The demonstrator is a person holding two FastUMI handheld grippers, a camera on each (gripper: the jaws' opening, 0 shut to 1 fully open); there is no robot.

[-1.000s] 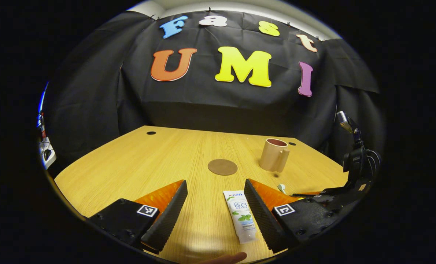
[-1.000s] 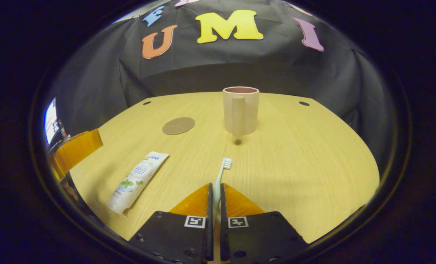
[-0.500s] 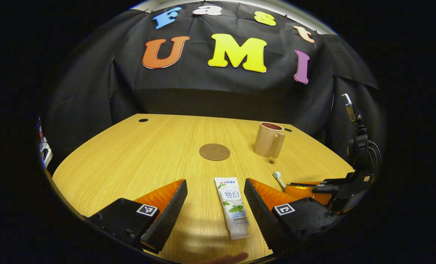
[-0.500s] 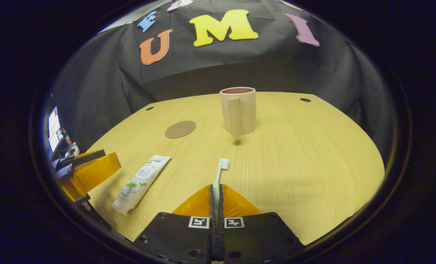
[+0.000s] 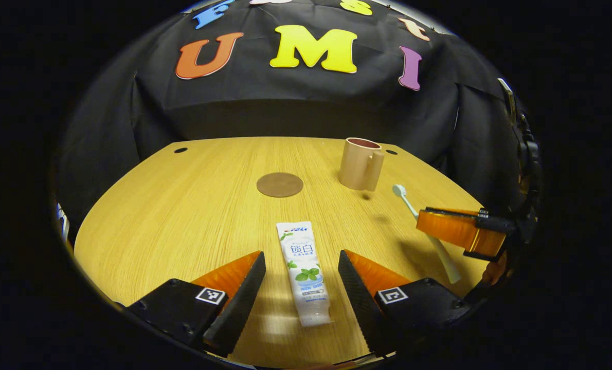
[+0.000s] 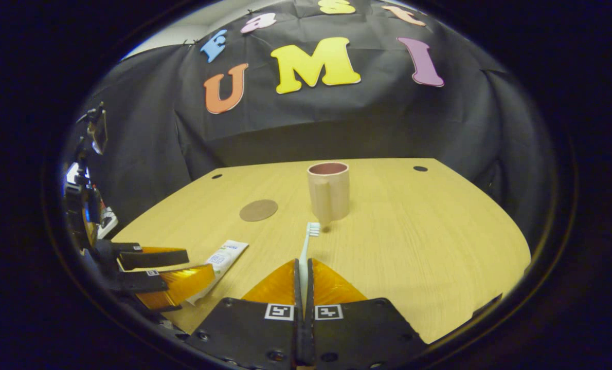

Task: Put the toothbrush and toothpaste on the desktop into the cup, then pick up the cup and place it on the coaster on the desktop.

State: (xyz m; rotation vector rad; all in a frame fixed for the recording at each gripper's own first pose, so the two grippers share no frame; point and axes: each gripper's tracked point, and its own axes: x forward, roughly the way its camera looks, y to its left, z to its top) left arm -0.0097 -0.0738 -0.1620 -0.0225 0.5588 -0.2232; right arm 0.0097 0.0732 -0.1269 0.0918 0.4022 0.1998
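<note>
Left gripper view: the left gripper (image 5: 301,272) hangs low over the bench (image 5: 182,205), jaws wide apart, with the toothpaste (image 5: 304,271) lying flat between them and touching neither. The coaster (image 5: 280,184) lies beyond the tube; the cup (image 5: 359,164) stands upright to its right. At the right edge the right gripper (image 5: 457,228) carries the toothbrush (image 5: 406,199) clear of the bench, bristle head toward the cup.

Right gripper view: the right gripper's jaws are clamped together on the toothbrush handle; the brush head (image 6: 312,229) sits just short of the cup (image 6: 328,190). The coaster (image 6: 258,210) lies left of the cup. The toothpaste (image 6: 223,258) lies lower left, partly under the left gripper (image 6: 169,270).
</note>
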